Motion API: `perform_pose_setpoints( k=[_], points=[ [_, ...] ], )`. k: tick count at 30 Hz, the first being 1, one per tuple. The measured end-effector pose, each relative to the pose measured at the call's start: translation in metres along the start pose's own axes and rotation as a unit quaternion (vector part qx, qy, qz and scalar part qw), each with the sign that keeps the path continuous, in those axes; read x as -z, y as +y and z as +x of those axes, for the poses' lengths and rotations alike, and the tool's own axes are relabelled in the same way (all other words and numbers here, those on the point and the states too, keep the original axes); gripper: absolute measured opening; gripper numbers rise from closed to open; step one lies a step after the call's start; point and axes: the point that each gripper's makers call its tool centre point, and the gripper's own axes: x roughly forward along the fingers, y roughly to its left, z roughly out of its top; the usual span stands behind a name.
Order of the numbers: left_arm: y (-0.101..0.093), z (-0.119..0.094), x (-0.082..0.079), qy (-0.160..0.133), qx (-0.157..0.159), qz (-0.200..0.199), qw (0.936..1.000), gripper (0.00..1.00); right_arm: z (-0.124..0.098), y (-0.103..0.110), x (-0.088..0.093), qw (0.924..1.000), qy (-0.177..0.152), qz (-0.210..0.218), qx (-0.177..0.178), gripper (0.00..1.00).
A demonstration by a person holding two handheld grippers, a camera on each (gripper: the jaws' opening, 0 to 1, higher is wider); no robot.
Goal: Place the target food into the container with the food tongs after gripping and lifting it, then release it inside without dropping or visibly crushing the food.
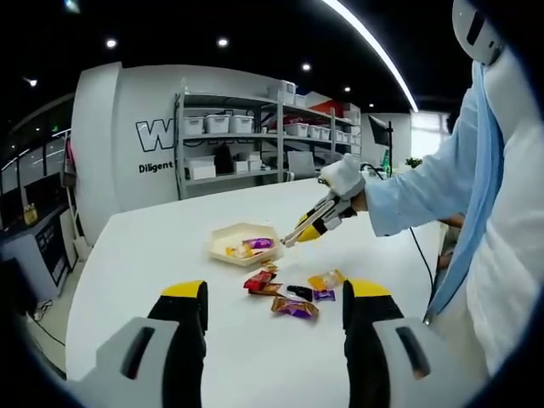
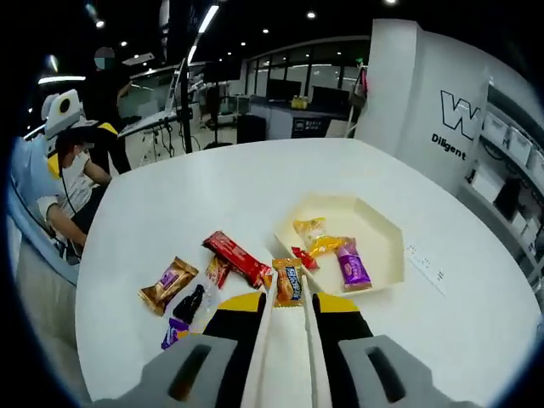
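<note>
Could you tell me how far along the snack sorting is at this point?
Partly done. The tray already holds a few wrapped snacks, including a purple one. In hand: the right gripper holds the tongs, which pinch an orange packet near the tray's edge. Left: several loose snacks on the table. The left gripper is open.

A big white table [image 1: 170, 246] fills the middle, and behind it a white wall [image 1: 136, 127] with dark lettering and metal shelving [image 1: 255, 136] stacked with white bins. Overhead, a dark ceiling with spotlights and one long light strip [image 1: 374, 51]; dark glass partitions [image 2: 297, 81] at the far side.
</note>
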Motion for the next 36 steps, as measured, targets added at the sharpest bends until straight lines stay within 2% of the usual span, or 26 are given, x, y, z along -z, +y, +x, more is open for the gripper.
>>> perform_pose_setpoints(
  k=[5,10,15,20,25,36],
  points=[
    [0.001,-0.003,0.000,0.000,-0.003,0.000,1.0000,0.62,0.001,-0.014,-0.019,0.9999,-0.010,-0.004,0.011,0.16],
    [0.002,-0.005,0.000,0.000,-0.007,-0.002,1.0000,0.62,0.007,-0.023,-0.030,0.9997,-0.012,-0.009,0.020,0.16],
    [0.004,-0.010,0.002,0.002,-0.013,-0.004,0.9999,0.62,0.017,-0.032,-0.036,0.9996,-0.009,-0.008,0.026,0.16],
    [0.008,-0.014,0.004,0.005,-0.021,-0.006,0.9998,0.61,0.026,-0.046,-0.034,0.9994,-0.001,-0.004,0.035,0.17],
    [0.009,-0.014,0.005,0.006,-0.023,-0.008,0.9997,0.61,0.025,-0.045,-0.032,0.9995,-0.003,-0.002,0.033,0.17],
    [0.004,-0.005,0.000,0.000,-0.010,-0.003,0.9999,0.61,0.012,-0.021,-0.020,0.9996,-0.010,0.007,0.026,0.18]
  ],
)
